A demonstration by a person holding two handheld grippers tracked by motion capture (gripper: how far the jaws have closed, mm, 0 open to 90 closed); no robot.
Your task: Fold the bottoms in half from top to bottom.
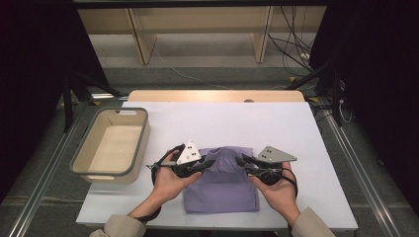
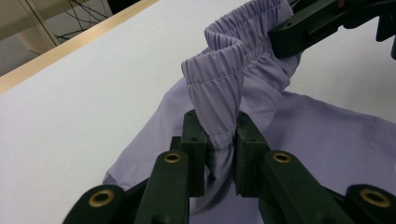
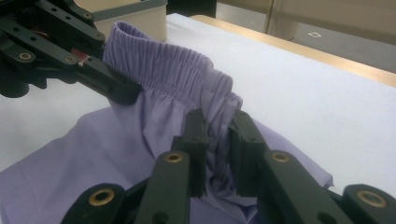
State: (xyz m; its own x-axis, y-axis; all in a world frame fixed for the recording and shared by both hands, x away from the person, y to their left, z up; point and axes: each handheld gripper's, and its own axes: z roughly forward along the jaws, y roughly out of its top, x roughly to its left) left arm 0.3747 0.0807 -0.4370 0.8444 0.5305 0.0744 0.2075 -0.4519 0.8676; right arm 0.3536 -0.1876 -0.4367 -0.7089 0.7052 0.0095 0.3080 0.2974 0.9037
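Shorts: purple pair (image 1: 222, 185) on the white table (image 1: 296, 128), waistband lifted.
Left gripper (image 2: 219, 140): clamped on the waistband.
Right gripper (image 3: 217, 135): pinching it too.
Bin (image 1: 79, 158): left, apart.

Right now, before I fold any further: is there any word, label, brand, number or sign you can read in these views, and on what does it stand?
No readable text anywhere.
Purple garment: no tag or print on the waistband or cloth.
Bin: plain walls, no label.
Left gripper and right gripper: black jaws and grey plates, no markings legible.
White table: bare of writing.
Small pale mark on the floor behind: too small to read.
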